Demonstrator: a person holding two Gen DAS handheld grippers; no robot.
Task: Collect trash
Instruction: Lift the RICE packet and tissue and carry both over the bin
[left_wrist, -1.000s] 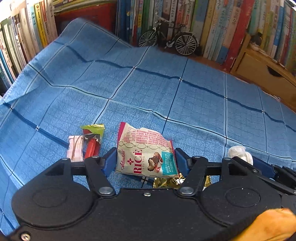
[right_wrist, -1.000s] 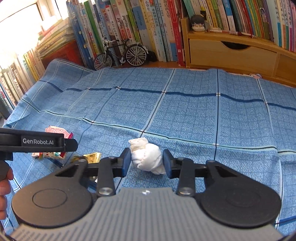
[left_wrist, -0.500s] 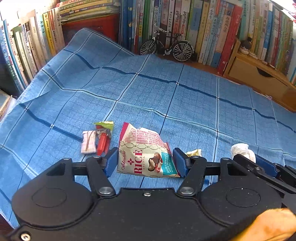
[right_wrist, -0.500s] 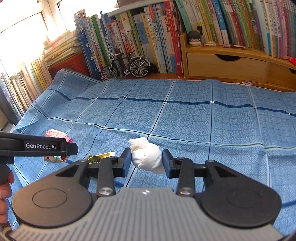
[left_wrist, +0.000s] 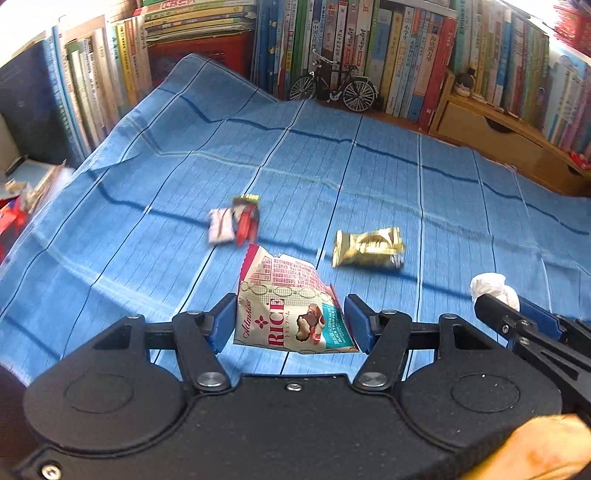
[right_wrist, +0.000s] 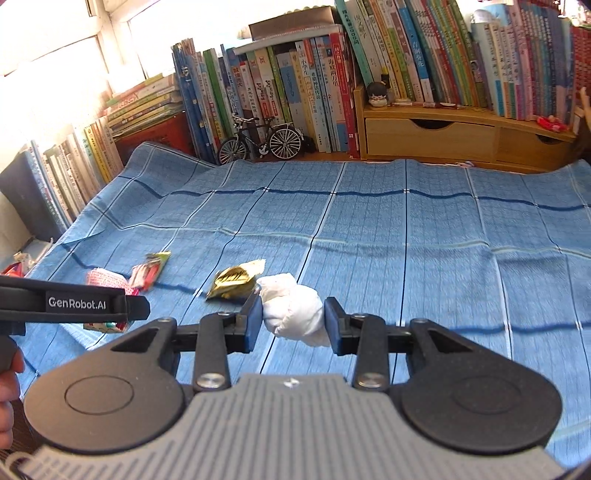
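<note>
From the left camera, the left gripper (left_wrist: 291, 320) pinches the light, crinkly rice bag (left_wrist: 291, 311) by its sides above the blue cloth (left_wrist: 369, 184); from the right camera, the right gripper (right_wrist: 293, 319) squeezes a soft tissue ball (right_wrist: 293, 309).

White tissue wad (right_wrist: 293, 308) — in right claw (right_wrist: 293, 322)

Two fisheye views, each from just behind a handheld gripper, look steeply down and forward over a blue checked cloth (left_wrist: 369, 166) toward bookshelves. The left view sits left of the right view. Both share the gold wrapper (left_wrist: 367, 247) (right_wrist: 232, 282) and model bicycle (left_wrist: 334, 90) (right_wrist: 260, 142).
</note>
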